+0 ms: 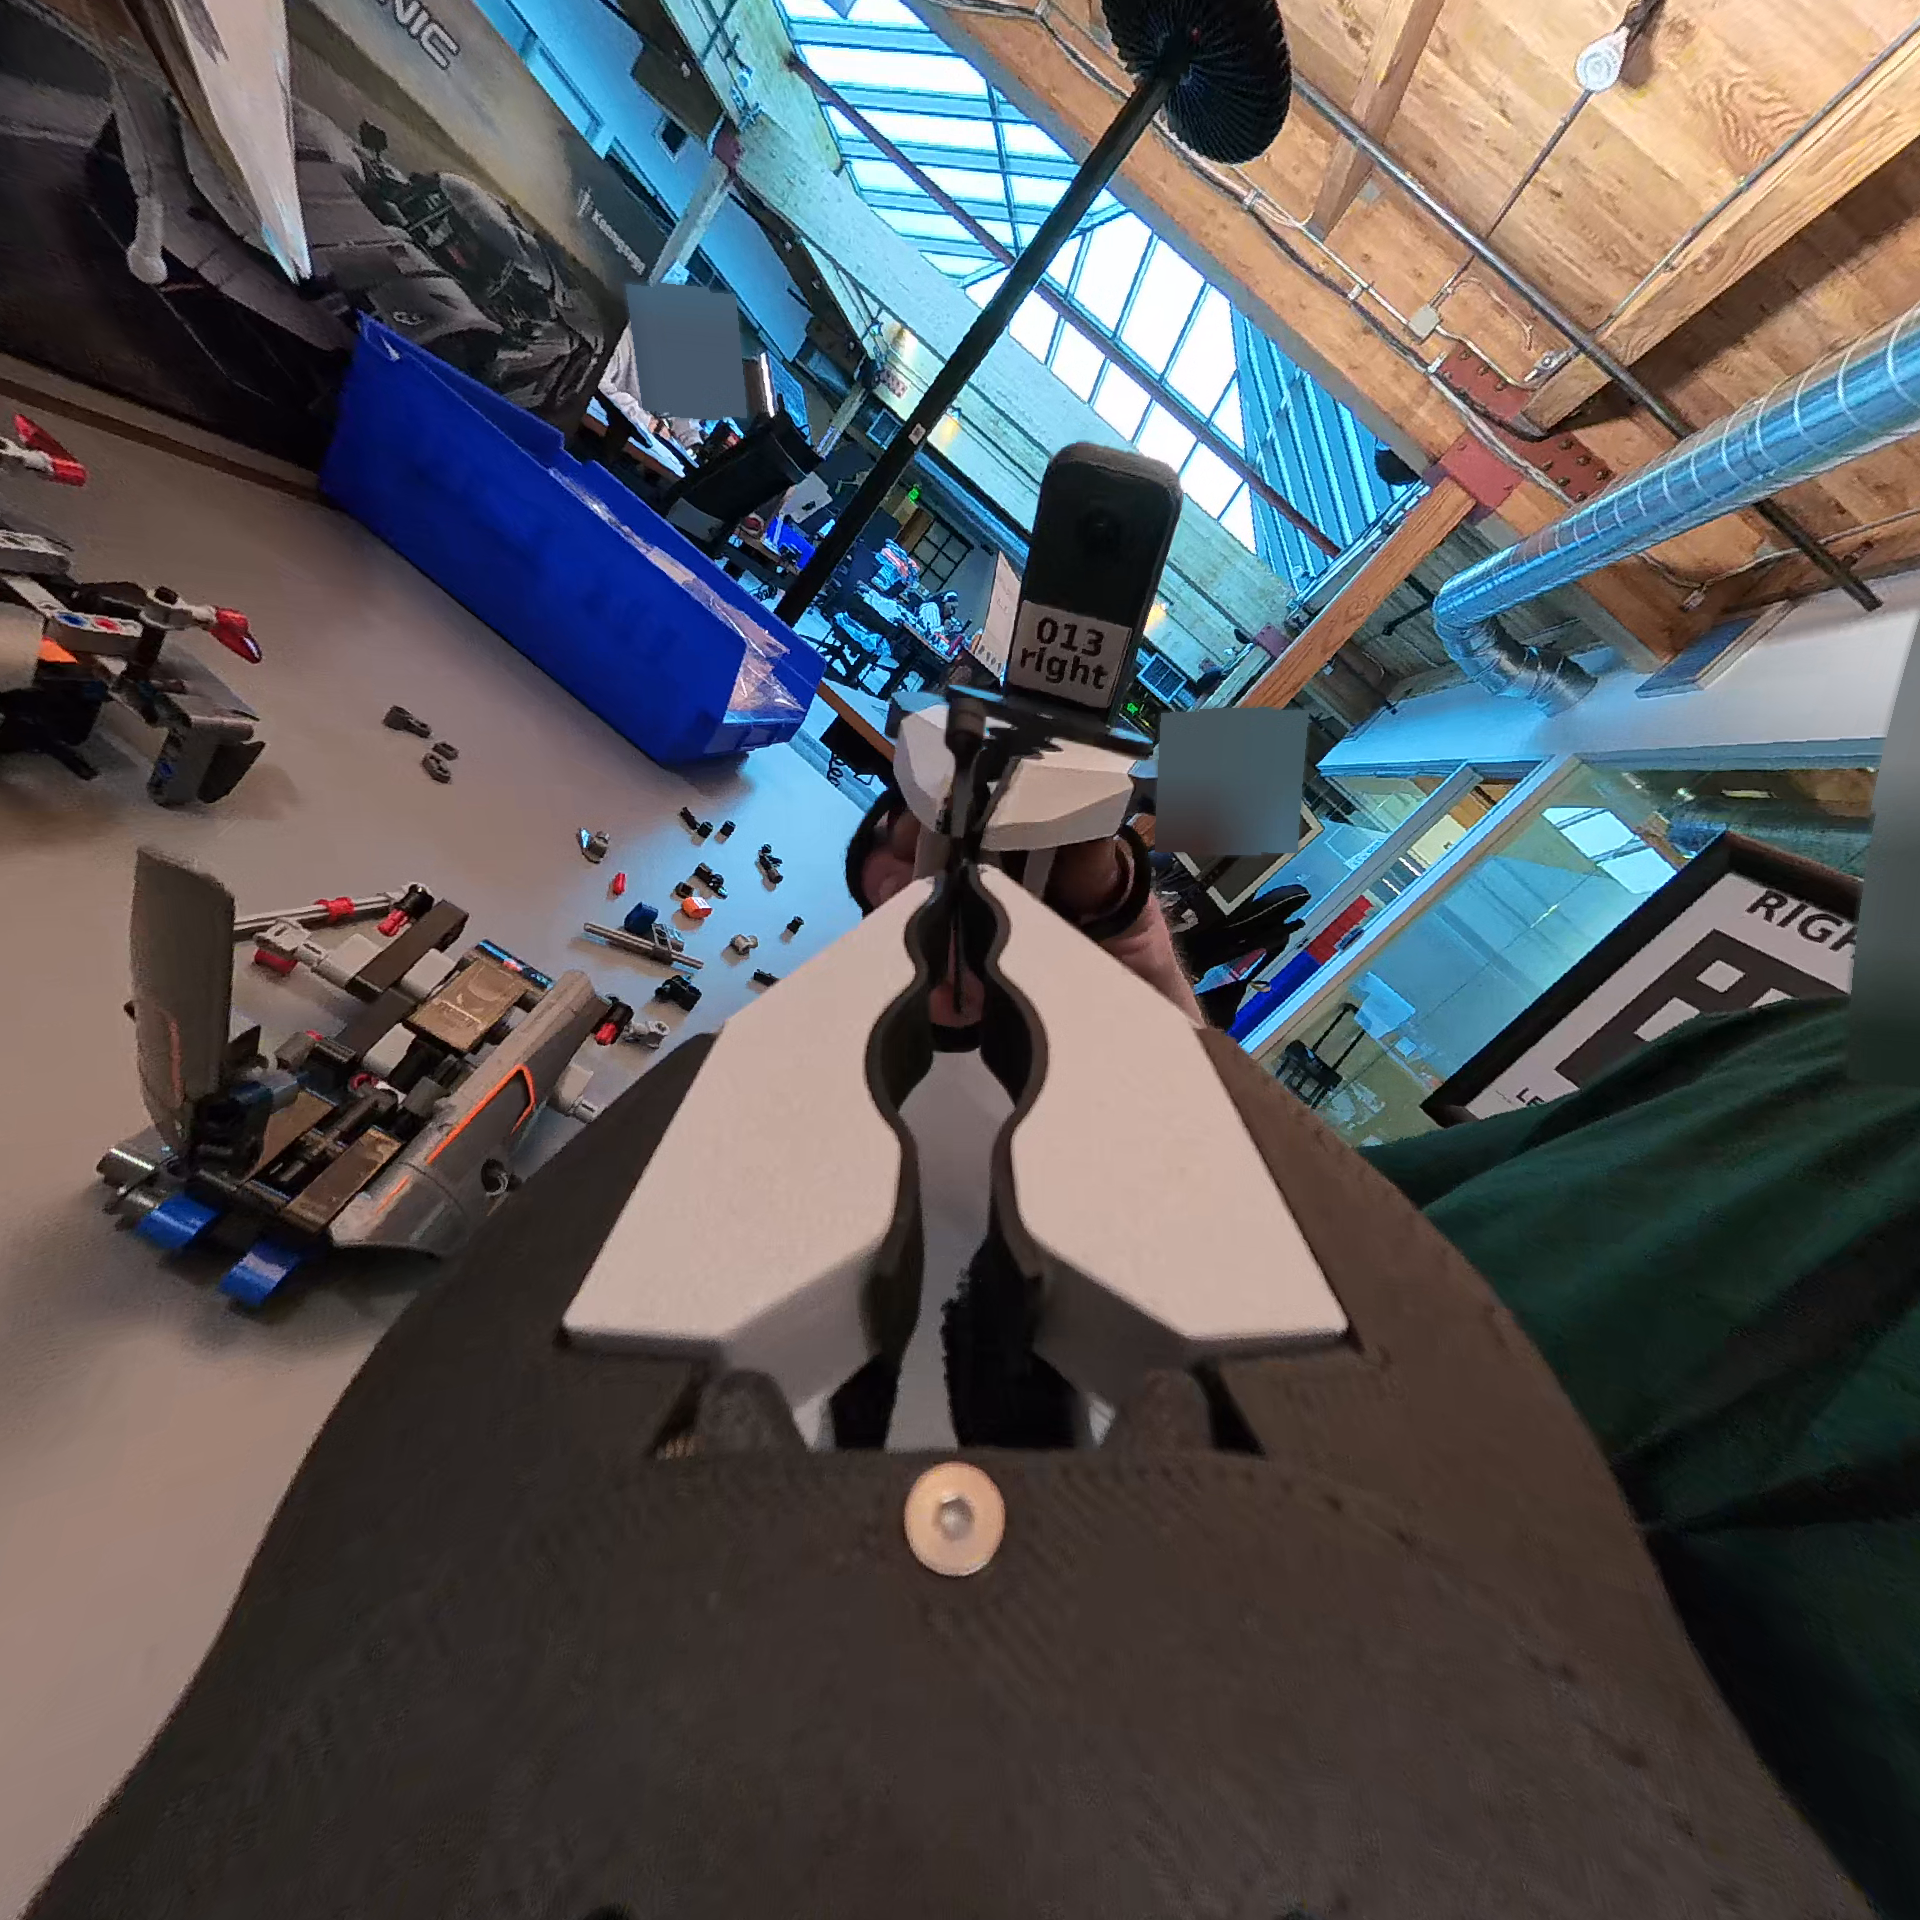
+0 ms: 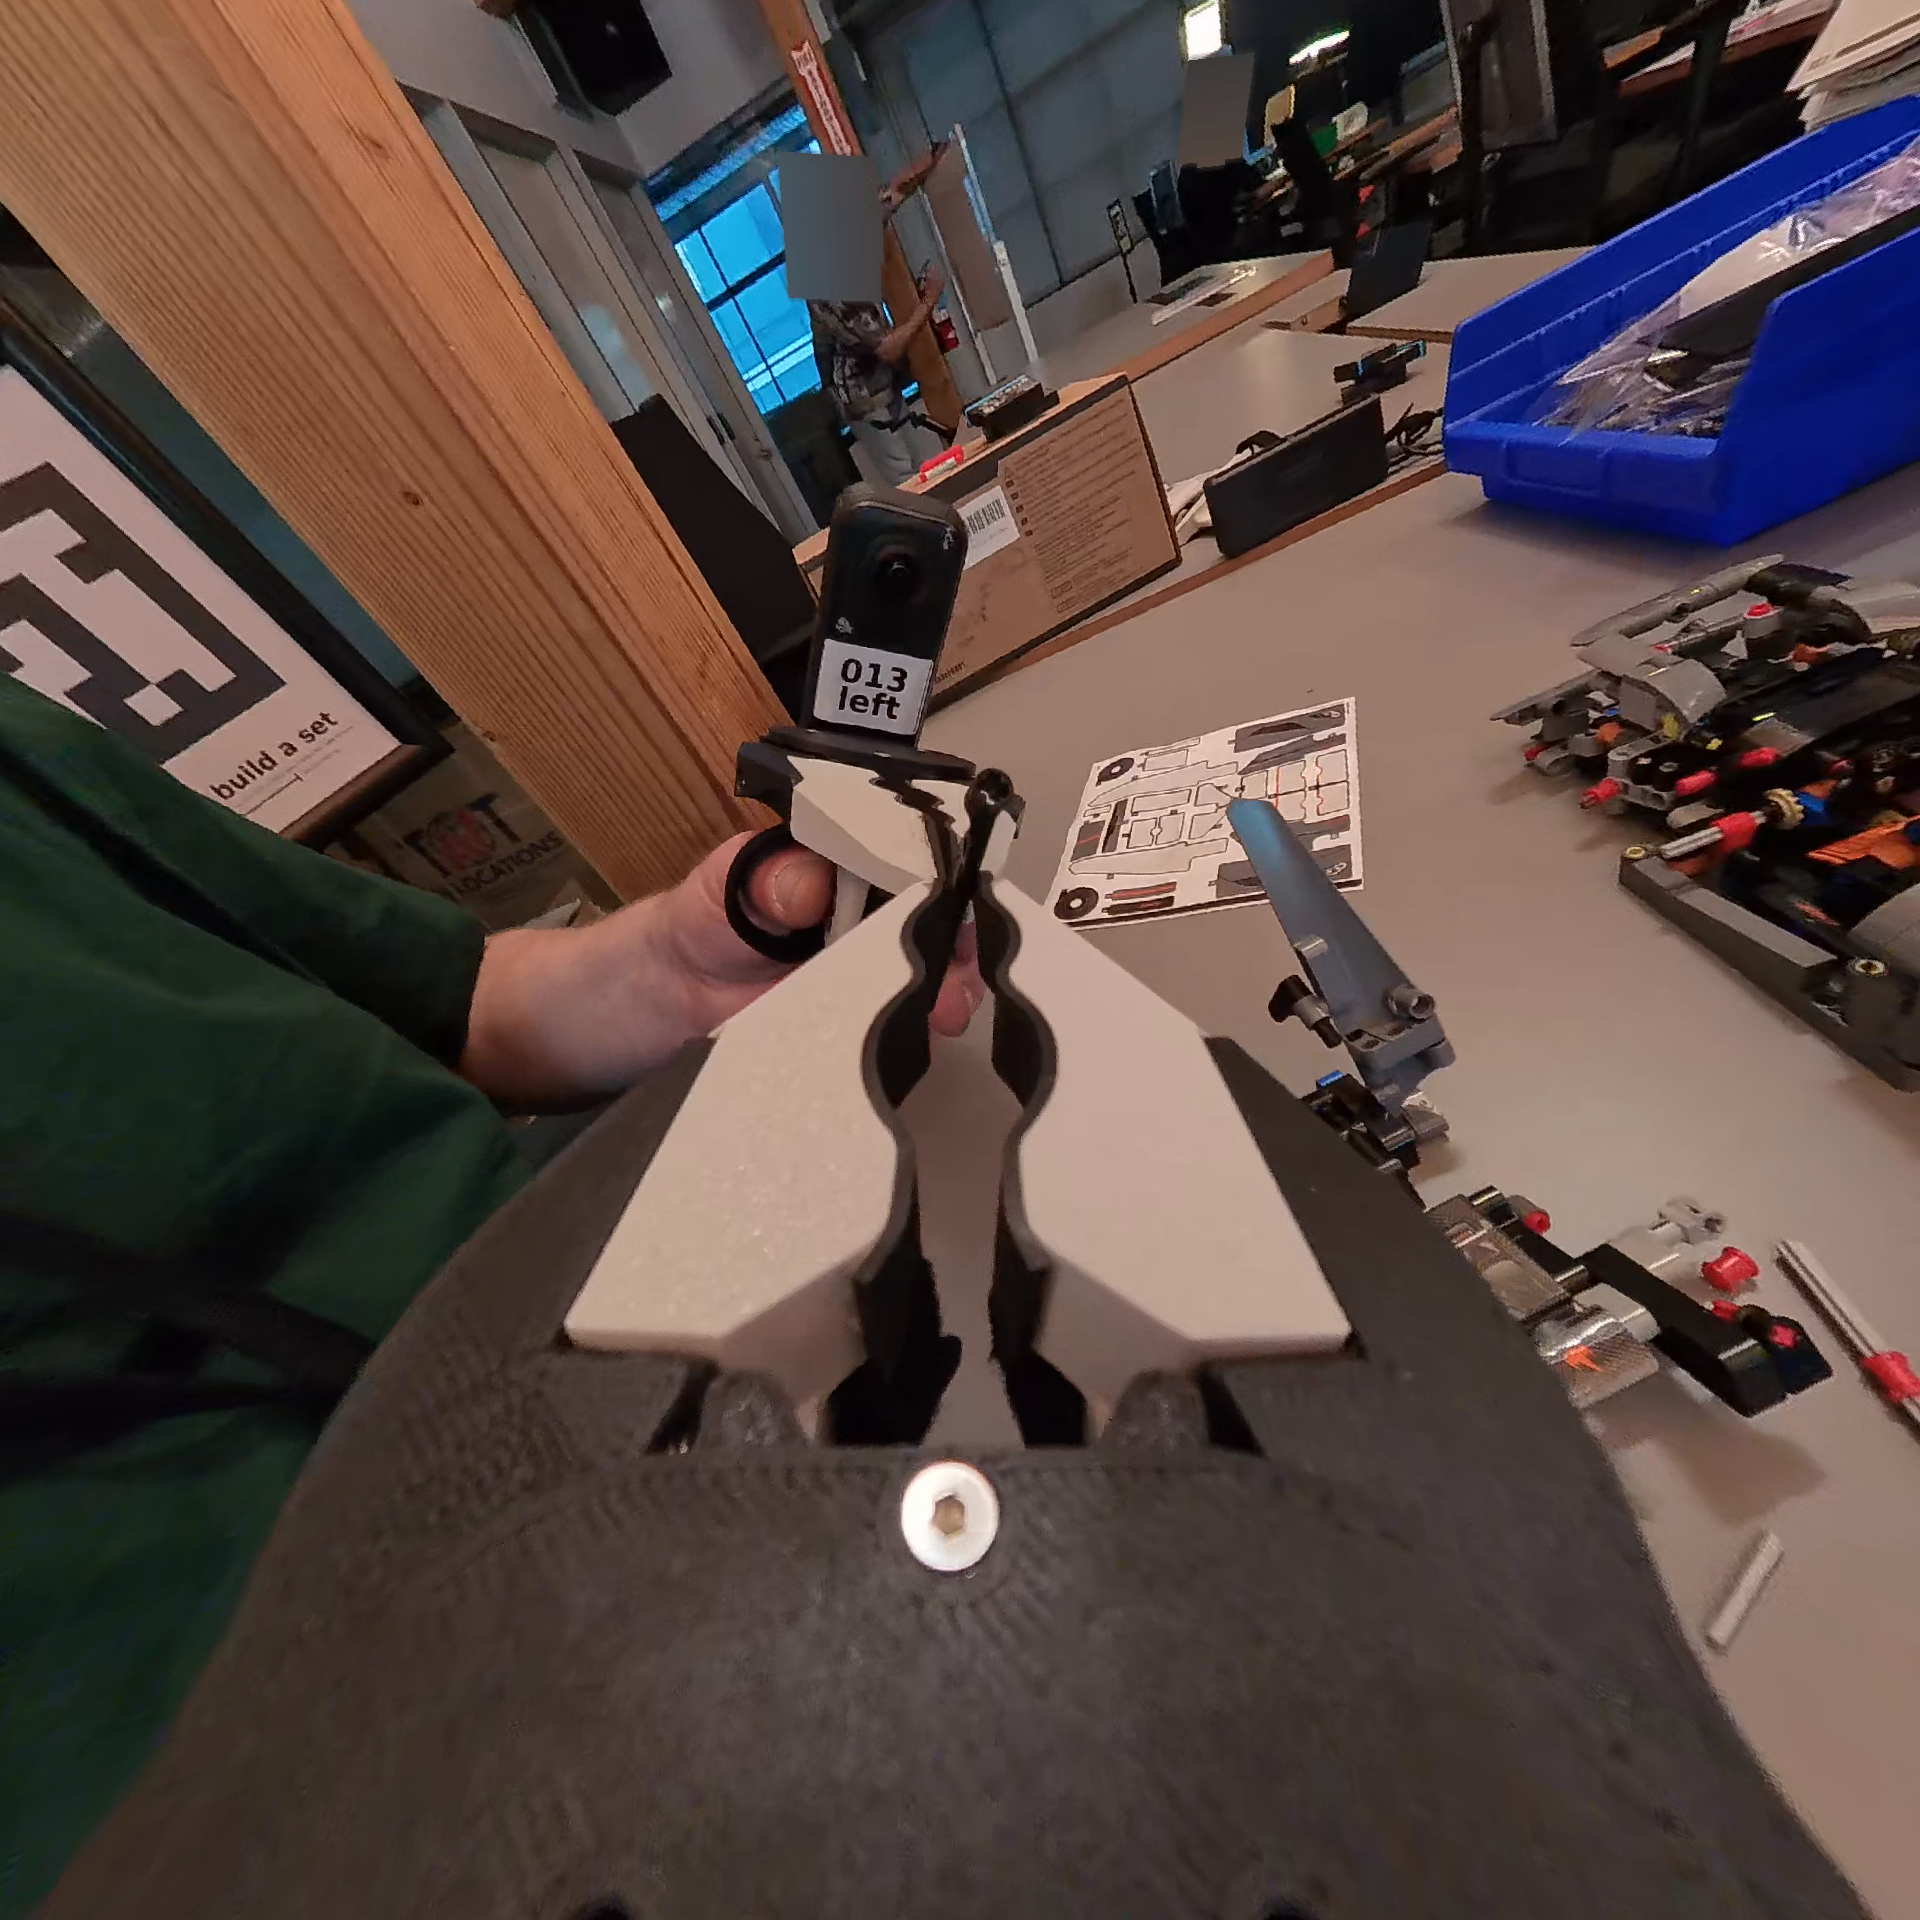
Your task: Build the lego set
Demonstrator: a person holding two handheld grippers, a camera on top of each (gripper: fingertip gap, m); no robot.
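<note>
My left gripper (image 1: 961, 894) and my right gripper (image 2: 958, 904) face each other tip to tip above the grey table (image 1: 312, 810). Both are shut on the same thin black lego rod (image 1: 954, 966), which runs between the two sets of fingers. In the right wrist view the rod (image 2: 971, 842) ends in a small ring by the left gripper's fingers (image 2: 883, 821). The right gripper also shows in the left wrist view (image 1: 971, 790). A partly built grey lego model (image 1: 343, 1091) with blue parts lies on the table to the left.
Loose small pieces (image 1: 707, 894) lie scattered behind the model, with a blue bin (image 1: 561, 561) beyond. The right wrist view shows a sticker sheet (image 2: 1216, 821), an upright grey wing part (image 2: 1340, 966), a large grey assembly (image 2: 1766, 769), a black beam with red pins (image 2: 1704, 1320) and a cardboard box (image 2: 1049, 520). My two grippers' fingertips are within a few centimetres of each other. Both grippers' tips are roughly 25 centimeters from the large grey assembly (image 2: 1766, 769).
</note>
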